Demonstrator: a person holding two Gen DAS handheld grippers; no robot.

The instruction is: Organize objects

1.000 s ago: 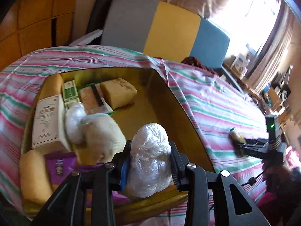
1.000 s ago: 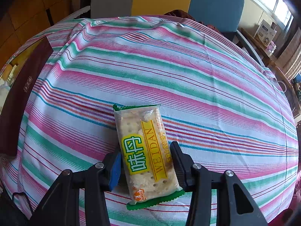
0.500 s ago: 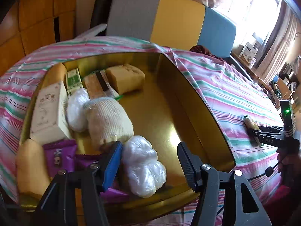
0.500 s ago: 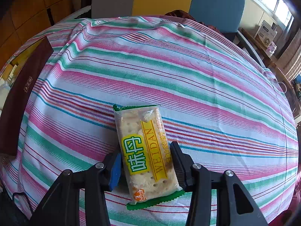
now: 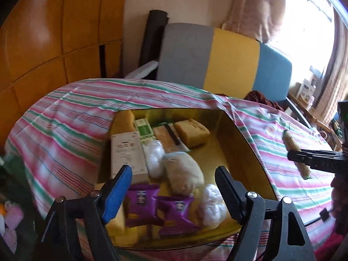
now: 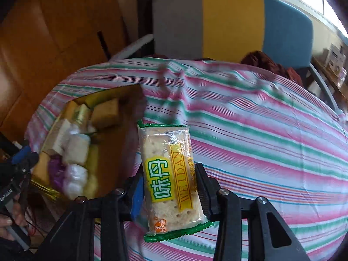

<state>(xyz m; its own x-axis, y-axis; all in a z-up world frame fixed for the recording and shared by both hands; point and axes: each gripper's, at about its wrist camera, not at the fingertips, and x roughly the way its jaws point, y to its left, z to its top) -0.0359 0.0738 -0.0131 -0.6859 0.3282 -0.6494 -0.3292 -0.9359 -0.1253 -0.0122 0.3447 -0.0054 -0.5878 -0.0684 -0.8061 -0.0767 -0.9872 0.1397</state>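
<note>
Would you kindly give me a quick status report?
Left gripper open above gold box. Right gripper shut on cracker pack, lifted. Nothing blocking.

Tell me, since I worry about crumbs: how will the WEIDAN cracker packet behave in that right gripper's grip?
The WEIDAN cracker packet, clamped at its lower half by the right gripper, juts out unsupported without sagging, so it probably handles stiffly. The crackers visible through the clear film look thin, so a hard squeeze could likely crack them. The glossy wrapper may be somewhat slippery.
</note>
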